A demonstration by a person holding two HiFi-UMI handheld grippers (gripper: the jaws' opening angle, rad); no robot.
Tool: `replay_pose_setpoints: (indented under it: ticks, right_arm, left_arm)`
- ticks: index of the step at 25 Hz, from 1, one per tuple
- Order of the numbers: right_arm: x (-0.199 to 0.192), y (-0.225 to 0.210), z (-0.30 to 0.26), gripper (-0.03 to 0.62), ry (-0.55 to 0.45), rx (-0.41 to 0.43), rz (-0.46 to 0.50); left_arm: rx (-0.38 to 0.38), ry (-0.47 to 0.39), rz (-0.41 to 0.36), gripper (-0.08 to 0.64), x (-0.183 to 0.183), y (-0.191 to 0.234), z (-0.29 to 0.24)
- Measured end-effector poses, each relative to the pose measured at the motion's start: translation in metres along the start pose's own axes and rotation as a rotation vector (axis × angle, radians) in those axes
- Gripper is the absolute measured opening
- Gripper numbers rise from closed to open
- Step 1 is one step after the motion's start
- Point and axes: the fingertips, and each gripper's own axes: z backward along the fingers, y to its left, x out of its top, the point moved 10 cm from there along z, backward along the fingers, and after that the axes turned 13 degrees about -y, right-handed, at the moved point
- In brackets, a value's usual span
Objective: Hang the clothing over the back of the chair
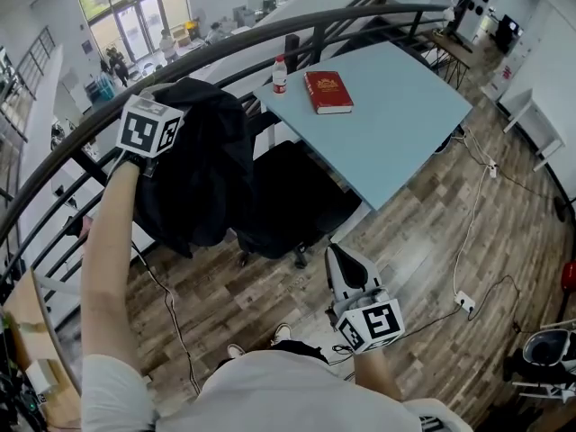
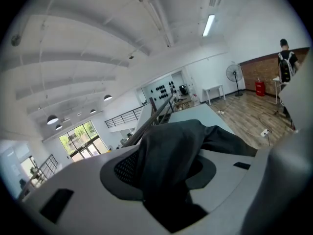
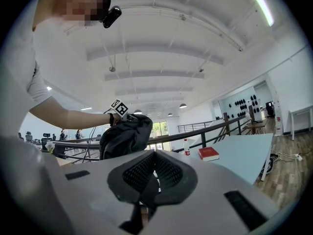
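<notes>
Lying within parted left tool (image 2: pixel 164 177): clothing (image 2: pixel 171 141)

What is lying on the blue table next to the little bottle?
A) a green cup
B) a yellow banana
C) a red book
C: a red book lies on the blue table right beside the bottle.
</notes>
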Motion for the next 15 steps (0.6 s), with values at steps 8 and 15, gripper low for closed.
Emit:
replay_pose_setpoints:
  ticks: [8,15]
  right_arm:
    - [-0.002,-0.013,0.012,0.017,-0.006,-0.019,-0.009]
    - [0.000,-0.016,0.021,0.017,-0.020,-0.042,-0.011]
  left_arm:
    - [-0.069,0.160,-0.091,0.187,-0.004,-0.014,-0.023]
    - [-0.175,0.346,-0.191,0.289,-0.009,-0.030,-0.045]
